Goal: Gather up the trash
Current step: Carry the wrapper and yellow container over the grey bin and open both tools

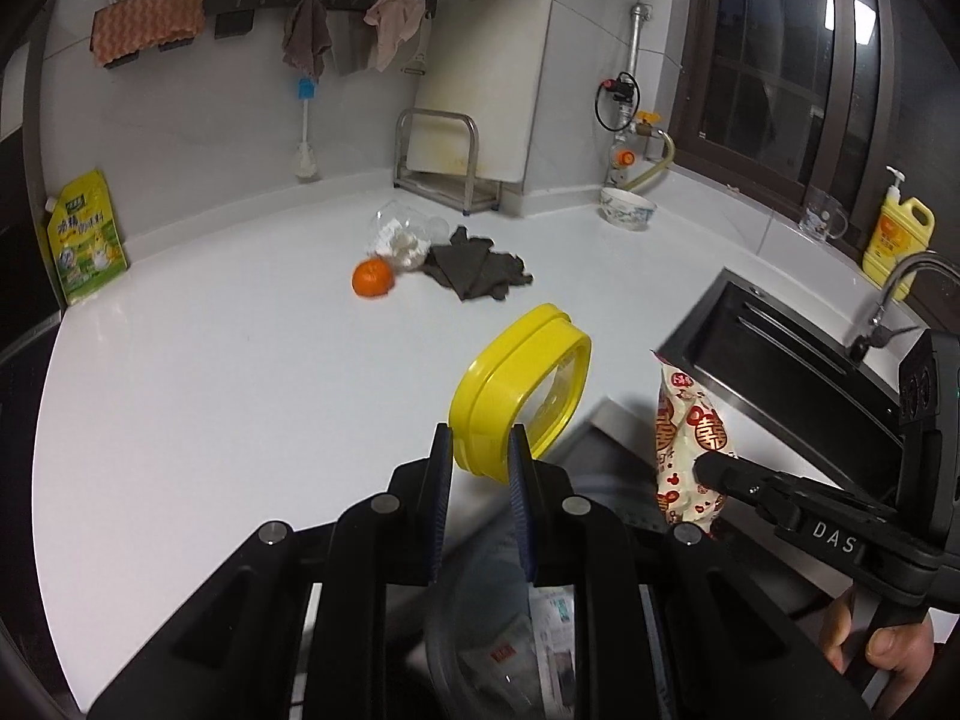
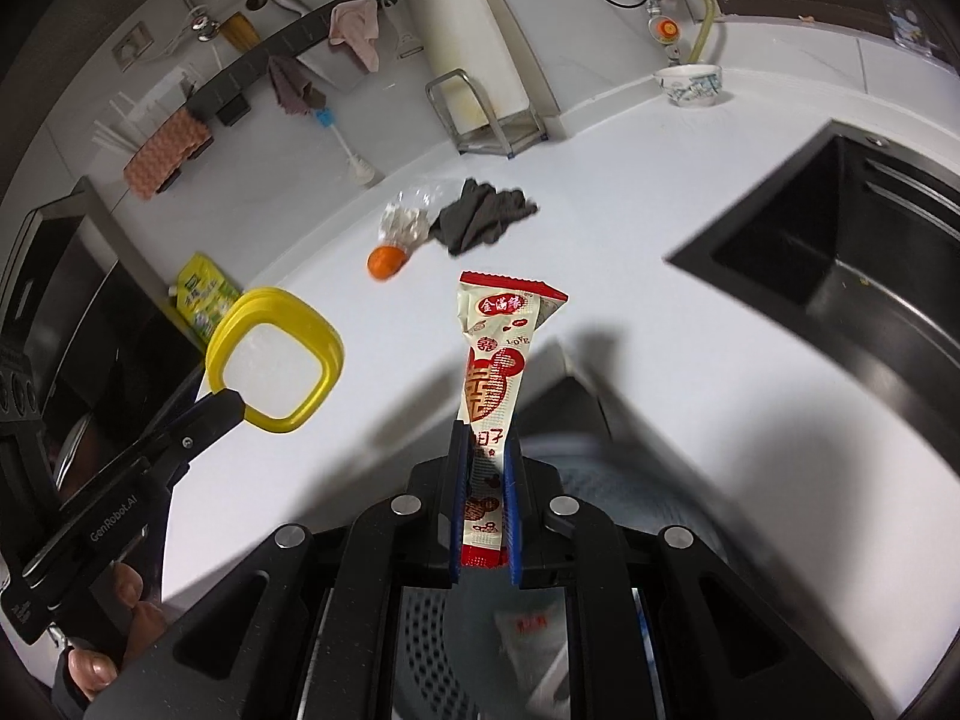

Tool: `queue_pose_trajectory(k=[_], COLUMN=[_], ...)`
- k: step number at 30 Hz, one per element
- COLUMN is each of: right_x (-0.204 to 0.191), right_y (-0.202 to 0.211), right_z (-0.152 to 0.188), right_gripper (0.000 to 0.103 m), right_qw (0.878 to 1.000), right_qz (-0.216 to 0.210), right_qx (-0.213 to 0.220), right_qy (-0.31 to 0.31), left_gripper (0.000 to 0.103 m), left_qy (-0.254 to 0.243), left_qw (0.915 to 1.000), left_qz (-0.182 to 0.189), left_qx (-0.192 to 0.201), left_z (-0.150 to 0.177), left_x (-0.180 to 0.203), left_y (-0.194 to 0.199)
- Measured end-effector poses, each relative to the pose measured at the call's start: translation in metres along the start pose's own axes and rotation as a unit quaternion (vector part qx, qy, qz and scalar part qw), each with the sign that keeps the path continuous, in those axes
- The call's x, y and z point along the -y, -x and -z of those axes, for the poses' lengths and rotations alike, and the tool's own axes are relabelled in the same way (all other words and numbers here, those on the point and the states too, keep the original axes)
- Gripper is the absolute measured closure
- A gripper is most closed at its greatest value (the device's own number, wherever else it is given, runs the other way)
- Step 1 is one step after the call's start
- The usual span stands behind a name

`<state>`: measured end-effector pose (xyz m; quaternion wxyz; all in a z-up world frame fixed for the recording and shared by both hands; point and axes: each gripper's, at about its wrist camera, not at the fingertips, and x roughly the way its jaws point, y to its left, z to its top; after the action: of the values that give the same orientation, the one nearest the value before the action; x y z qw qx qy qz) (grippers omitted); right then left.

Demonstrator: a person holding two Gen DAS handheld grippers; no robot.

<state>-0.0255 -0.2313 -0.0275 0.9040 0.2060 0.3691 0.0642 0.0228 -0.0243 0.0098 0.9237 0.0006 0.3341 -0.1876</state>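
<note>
Above the white countertop [image 1: 210, 396], two hand-held grippers, both loaded.

Left gripper [image 1: 480, 456]: jaws clamped on the rim of a yellow lid [image 1: 510, 396] with a clear centre, held tilted off the counter; in the right wrist view it sits at 9 o'clock [image 2: 273, 354].

Right gripper [image 2: 485, 480]: jaws closed on the lower end of a red-and-cream snack wrapper [image 2: 495, 360], standing upright above the fingers; seen from the left wrist at 3 o'clock [image 1: 690, 438].

Counter, toward 12 o'clock: orange [image 1: 372, 278], touching a crumpled clear bag with white contents [image 1: 405, 237]; dark grey cloth [image 1: 474, 267] just beside the bag.

Black sink [image 2: 840, 258] at 2 o'clock.

Bin with paper scraps [image 1: 510, 648], blurred, under both grippers at 6 o'clock.
</note>
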Motion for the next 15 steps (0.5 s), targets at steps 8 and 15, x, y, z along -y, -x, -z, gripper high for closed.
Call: queue_pose_trajectory(k=[8, 15], right_x=[0.008, 0.028], right_y=[0.020, 0.018], right_z=[0.055, 0.087], right_gripper=[0.093, 0.093], right_qw=[1.000, 0.999], right_qz=[0.024, 0.043], right_qx=[-0.016, -0.028], right_qy=[0.006, -0.008], left_gripper=[0.084, 0.084], left_qy=[-0.001, -0.003], left_qw=[0.9996, 0.9980], left_qz=[0.012, 0.013], left_qx=[-0.027, -0.062], left_z=[0.044, 0.071], left_x=[0.023, 0.037], left_y=[0.018, 0.002])
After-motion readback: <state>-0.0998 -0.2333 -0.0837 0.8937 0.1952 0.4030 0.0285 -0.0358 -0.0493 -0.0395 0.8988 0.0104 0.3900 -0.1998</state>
